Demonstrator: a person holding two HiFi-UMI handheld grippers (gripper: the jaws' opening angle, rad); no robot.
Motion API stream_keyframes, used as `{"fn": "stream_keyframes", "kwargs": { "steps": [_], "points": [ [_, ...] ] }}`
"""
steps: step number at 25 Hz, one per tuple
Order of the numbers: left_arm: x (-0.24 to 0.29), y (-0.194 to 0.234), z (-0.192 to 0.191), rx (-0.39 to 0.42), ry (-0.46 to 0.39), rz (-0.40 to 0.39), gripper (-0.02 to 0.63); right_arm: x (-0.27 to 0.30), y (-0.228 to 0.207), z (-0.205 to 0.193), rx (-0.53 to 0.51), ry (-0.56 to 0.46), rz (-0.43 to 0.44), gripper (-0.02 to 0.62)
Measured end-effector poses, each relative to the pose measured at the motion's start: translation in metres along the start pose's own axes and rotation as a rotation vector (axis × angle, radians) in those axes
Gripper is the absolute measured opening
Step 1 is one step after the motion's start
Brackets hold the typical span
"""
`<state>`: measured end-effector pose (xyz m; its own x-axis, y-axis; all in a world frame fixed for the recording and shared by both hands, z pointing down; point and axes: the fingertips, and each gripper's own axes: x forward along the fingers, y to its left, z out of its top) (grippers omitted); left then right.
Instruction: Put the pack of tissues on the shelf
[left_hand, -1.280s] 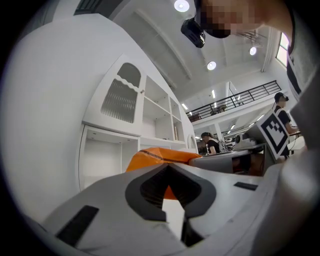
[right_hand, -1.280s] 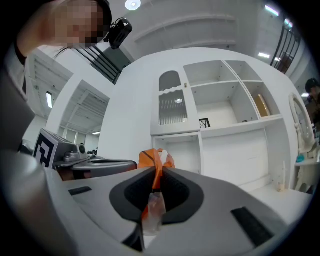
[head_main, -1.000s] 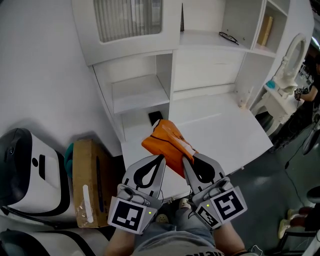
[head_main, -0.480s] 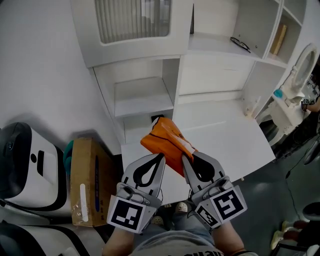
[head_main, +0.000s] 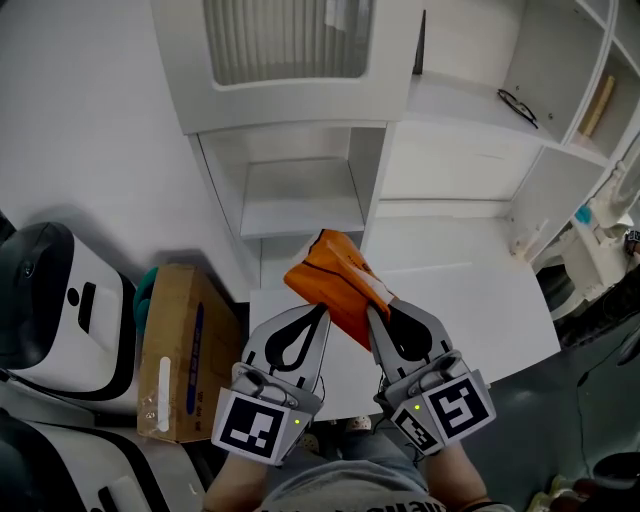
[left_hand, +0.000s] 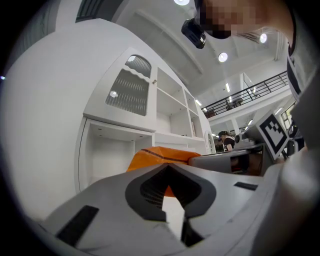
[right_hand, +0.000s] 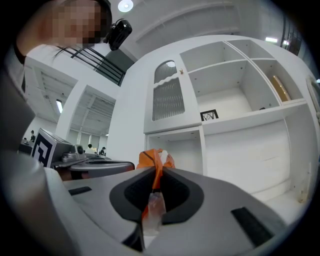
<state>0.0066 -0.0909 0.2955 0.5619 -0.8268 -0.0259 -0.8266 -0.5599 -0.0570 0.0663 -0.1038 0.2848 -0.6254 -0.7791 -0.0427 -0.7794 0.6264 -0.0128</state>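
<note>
The orange pack of tissues (head_main: 335, 283) hangs in the air in front of the white shelf unit (head_main: 300, 205), over the near edge of the white desk (head_main: 470, 290). My right gripper (head_main: 373, 313) is shut on the pack's near plastic edge; in the right gripper view the clear seam sits pinched between the jaws (right_hand: 152, 200) with the orange pack (right_hand: 156, 159) beyond. My left gripper (head_main: 321, 313) is beside it, shut and empty, just left of the pack (left_hand: 155, 155). The open shelf compartment (right_hand: 182, 145) lies straight ahead.
A cardboard box (head_main: 180, 350) and a white and black appliance (head_main: 50, 310) stand on the floor to the left. Glasses (head_main: 520, 108) lie on an upper shelf at the right, with a book (head_main: 600, 105) further right. A slatted cabinet door (head_main: 285, 40) is above.
Both grippers and the pack have come nearer the shelf unit and shifted left along it. The dark object in the lower compartment is now hidden behind the pack. The grip is unchanged.
</note>
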Motion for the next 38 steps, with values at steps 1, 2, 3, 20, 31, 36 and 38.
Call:
{"fn": "stream_keyframes", "kwargs": {
  "steps": [1,2,3,20,31,36,38],
  "points": [
    [0.003,0.001,0.0,0.002,0.001,0.01,0.04,0.003,-0.002,0.0,0.001,0.0,0.01,0.025],
    [0.005,0.002,0.0,0.004,0.001,0.019,0.04,0.005,-0.005,0.0,0.002,-0.001,0.02,0.025],
    [0.008,0.003,0.0,0.005,0.001,0.028,0.04,0.007,-0.007,0.0,0.002,-0.001,0.03,0.025],
    [0.039,0.012,0.0,0.005,-0.007,0.177,0.04,0.032,-0.037,-0.001,-0.008,-0.003,0.175,0.025],
    [0.038,0.001,-0.005,0.014,0.002,0.286,0.04,0.03,-0.043,-0.007,0.007,-0.002,0.279,0.025],
    [0.038,-0.006,-0.009,0.018,0.018,0.305,0.04,0.027,-0.044,-0.01,0.017,-0.004,0.3,0.025],
    [0.038,-0.007,-0.008,0.02,0.017,0.306,0.04,0.026,-0.044,-0.009,0.017,-0.015,0.302,0.025]
  ]
}}
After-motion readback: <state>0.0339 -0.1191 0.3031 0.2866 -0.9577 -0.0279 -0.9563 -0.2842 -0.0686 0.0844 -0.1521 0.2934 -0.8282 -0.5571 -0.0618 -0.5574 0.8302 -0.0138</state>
